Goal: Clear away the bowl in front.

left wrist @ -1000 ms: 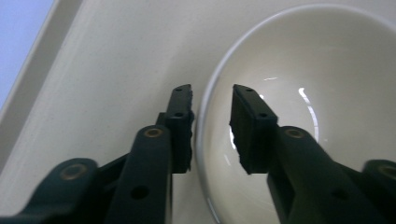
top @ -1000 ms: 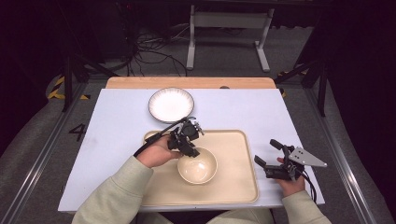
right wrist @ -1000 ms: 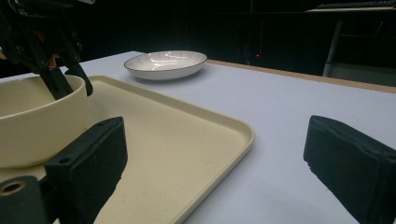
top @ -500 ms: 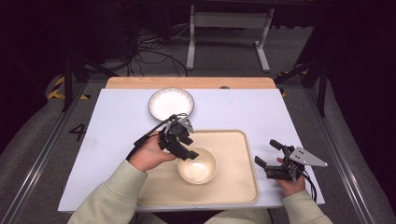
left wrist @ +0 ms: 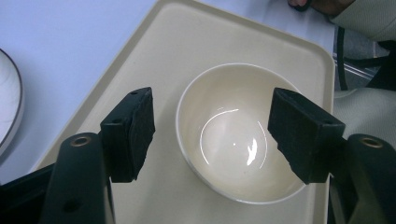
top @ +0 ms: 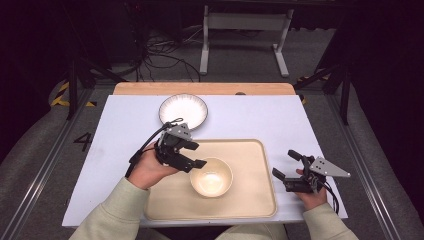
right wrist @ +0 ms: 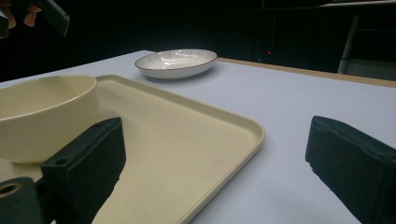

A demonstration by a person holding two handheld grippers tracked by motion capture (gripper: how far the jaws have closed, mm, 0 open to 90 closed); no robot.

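My left claw [top: 192, 154], jaws wide, hovers at bowl's [top: 211, 176] 10 o'clock; right claw [top: 287, 166] wide, idle. Risk: glazed rim slips w/ shallow pinch.

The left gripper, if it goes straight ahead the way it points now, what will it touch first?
Most likely the cream bowl on the tray. The left gripper is open and the bowl sits between its jaws in its own view. How far above the bowl it hangs is unclear.
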